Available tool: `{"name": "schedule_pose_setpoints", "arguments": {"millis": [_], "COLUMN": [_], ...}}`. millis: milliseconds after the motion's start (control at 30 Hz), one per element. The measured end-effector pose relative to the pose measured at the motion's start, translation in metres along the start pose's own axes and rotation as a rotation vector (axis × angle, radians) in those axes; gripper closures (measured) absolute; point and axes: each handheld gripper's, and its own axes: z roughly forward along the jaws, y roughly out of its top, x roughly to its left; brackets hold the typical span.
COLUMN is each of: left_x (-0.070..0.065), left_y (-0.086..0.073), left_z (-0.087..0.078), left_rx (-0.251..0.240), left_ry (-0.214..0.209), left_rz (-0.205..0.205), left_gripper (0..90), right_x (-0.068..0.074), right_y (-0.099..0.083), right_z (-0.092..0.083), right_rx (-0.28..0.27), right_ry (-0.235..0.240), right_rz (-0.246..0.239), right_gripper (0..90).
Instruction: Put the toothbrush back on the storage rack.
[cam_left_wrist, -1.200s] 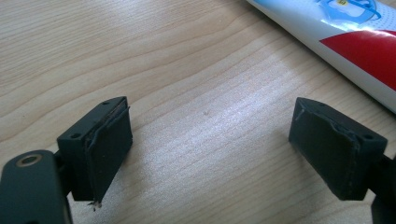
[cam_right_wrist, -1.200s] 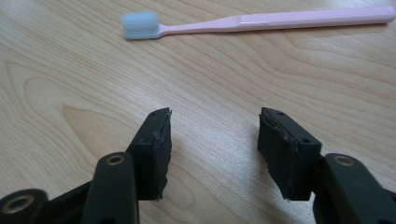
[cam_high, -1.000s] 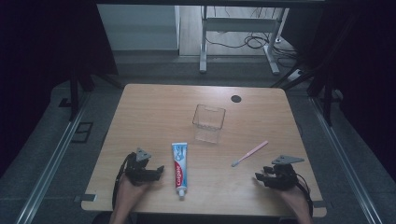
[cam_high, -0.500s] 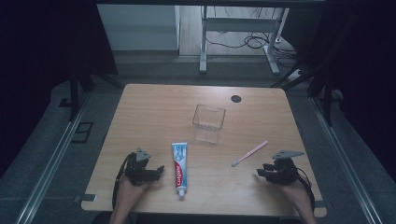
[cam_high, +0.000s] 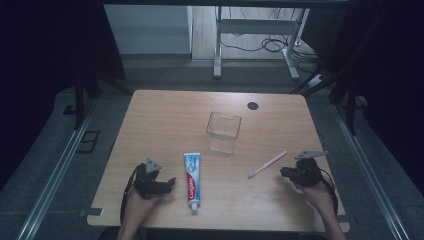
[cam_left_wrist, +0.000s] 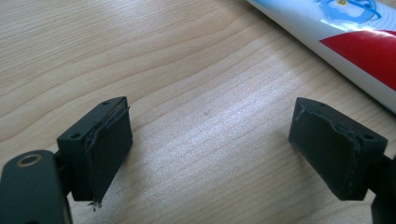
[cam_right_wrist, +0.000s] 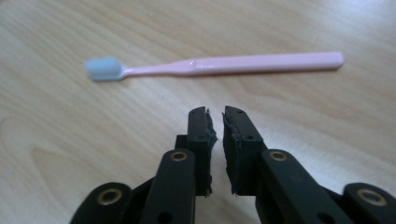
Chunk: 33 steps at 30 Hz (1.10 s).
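Both right gripper fingers nearly closed (empty), nearer toothbrush.

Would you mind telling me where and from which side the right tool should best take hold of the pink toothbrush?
Probably at mid-handle, from above. The pink toothbrush lies flat on the table, handle long, straight and slim, with bare wood on both sides. The right tool stands just short of it, jaws nearly shut with nothing between them, so it must open first.
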Motion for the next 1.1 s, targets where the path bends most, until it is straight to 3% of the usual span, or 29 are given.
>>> {"name": "schedule_pose_setpoints", "arguments": {"millis": [233, 733, 1100], "left_x": [0.000, 0.000, 0.000], "left_y": [0.000, 0.000, 0.000], "left_z": [0.000, 0.000, 0.000], "left_rx": [0.000, 0.000, 0.003], "left_ry": [0.000, 0.000, -0.001], "left_rz": [0.000, 0.000, 0.004], "left_gripper": [13.3, 13.3, 13.3], "right_x": [-0.009, -0.035, -0.042], "right_y": [0.014, 0.047, 0.054], "right_z": [0.005, 0.031, 0.051], "right_rx": [0.000, -0.006, 0.022], "right_ry": [-0.022, -0.052, -0.070], "right_rz": [0.003, 0.042, 0.045], "right_gripper": [89.1, 89.5, 89.5]}}
